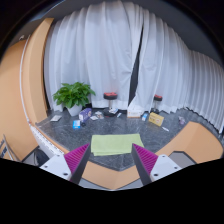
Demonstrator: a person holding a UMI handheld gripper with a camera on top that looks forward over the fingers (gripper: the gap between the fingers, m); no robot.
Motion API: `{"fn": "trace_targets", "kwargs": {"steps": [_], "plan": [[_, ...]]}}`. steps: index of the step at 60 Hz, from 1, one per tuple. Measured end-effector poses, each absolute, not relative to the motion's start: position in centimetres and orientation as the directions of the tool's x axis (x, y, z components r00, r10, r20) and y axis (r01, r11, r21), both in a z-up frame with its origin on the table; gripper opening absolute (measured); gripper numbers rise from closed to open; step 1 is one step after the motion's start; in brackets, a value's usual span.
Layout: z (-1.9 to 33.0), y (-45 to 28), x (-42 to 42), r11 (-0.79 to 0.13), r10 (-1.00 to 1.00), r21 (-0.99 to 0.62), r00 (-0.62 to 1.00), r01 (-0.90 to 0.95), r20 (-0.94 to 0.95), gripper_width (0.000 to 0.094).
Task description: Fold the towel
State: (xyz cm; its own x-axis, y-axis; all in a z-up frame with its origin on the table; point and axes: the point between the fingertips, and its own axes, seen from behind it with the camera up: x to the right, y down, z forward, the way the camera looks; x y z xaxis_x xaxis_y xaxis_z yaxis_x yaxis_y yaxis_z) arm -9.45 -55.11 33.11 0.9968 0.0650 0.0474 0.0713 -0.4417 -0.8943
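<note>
A light green towel (115, 144) lies flat on the dark grey table (60, 135), just ahead of the fingers and reaching in between their tips. My gripper (111, 158) is open, its magenta pads (77, 157) standing wide apart on either side of the towel's near edge. Nothing is held between the fingers.
A potted green plant (74, 97) stands at the back left. Two jars with dark lids (110, 101) (157, 102) and several small items sit along the far side of the table. White curtains (120, 55) hang behind. Orange chair backs (195, 140) flank the table.
</note>
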Motion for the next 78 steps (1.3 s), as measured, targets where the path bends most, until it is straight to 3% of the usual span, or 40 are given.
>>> {"fn": "trace_targets", "kwargs": {"steps": [14, 28, 50, 61, 66, 69, 72, 73, 78], "plan": [[29.8, -55.8, -10.0, -0.494, 0.061, -0.867, 0.997, 0.061, 0.035, 0.0847], [19.8, -52.6, -14.5, -0.613, 0.120, -0.786, 0.993, 0.082, 0.010, 0.0837], [6.8, -31.0, -21.4, -0.610, 0.184, -0.772, 0.980, 0.177, 0.079, 0.0842], [0.7, -24.3, -22.1, -0.671, 0.177, -0.713, 0.978, 0.204, 0.113, 0.0818], [-1.4, -23.6, -21.6, -0.701, 0.178, -0.677, 0.975, 0.223, 0.137, 0.0698], [-1.6, -22.8, -21.3, -0.671, 0.178, -0.702, 0.971, 0.238, 0.158, 0.0531], [-1.3, -22.4, -19.9, -0.658, 0.170, -0.696, 0.958, 0.286, 0.232, 0.0153], [-1.3, -22.3, -19.6, -0.653, 0.168, -0.695, 0.953, 0.300, 0.253, 0.0089], [-1.3, -22.1, -20.0, -0.656, 0.180, -0.690, 0.951, 0.307, 0.251, 0.0048]]}}
